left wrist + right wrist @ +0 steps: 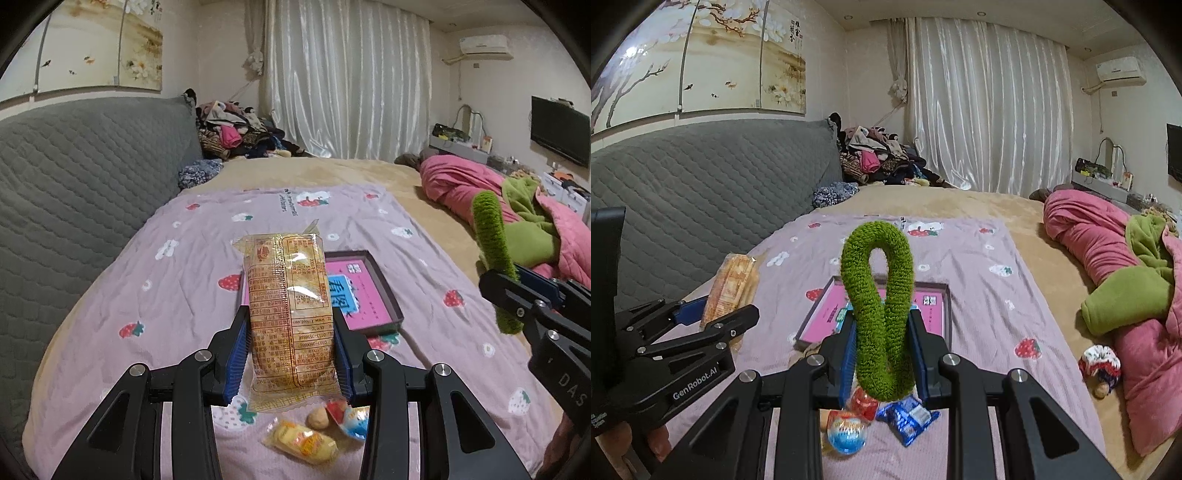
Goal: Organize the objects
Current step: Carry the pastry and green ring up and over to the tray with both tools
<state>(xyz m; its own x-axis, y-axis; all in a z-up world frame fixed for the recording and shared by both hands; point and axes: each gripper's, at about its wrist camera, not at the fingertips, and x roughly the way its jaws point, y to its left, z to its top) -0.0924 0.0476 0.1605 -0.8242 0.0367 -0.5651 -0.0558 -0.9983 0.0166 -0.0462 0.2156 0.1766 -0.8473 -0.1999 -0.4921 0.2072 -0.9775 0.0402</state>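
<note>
My left gripper (pixel 291 354) is shut on a yellow snack packet (pixel 286 314) with red print, held upright above the bed. My right gripper (pixel 882 350) is shut on a fuzzy green loop (pixel 879 306), also held upright. A shallow grey box (pixel 386 291) with a pink printed inside lies on the lilac strawberry sheet (pixel 147 266) just beyond both grippers; it also shows in the right wrist view (pixel 947 306). Small wrapped snacks lie below the grippers: a yellow one (pixel 306 441), a round brown one (pixel 317 419), a blue packet (pixel 908 419) and a blue-red one (pixel 847 430).
A grey quilted headboard (pixel 74 184) runs along the left. A pink and green blanket (pixel 1126 288) is piled on the right. A small striped fabric item (pixel 1099 363) lies beside it. A clothes heap (pixel 236 129) sits at the far end.
</note>
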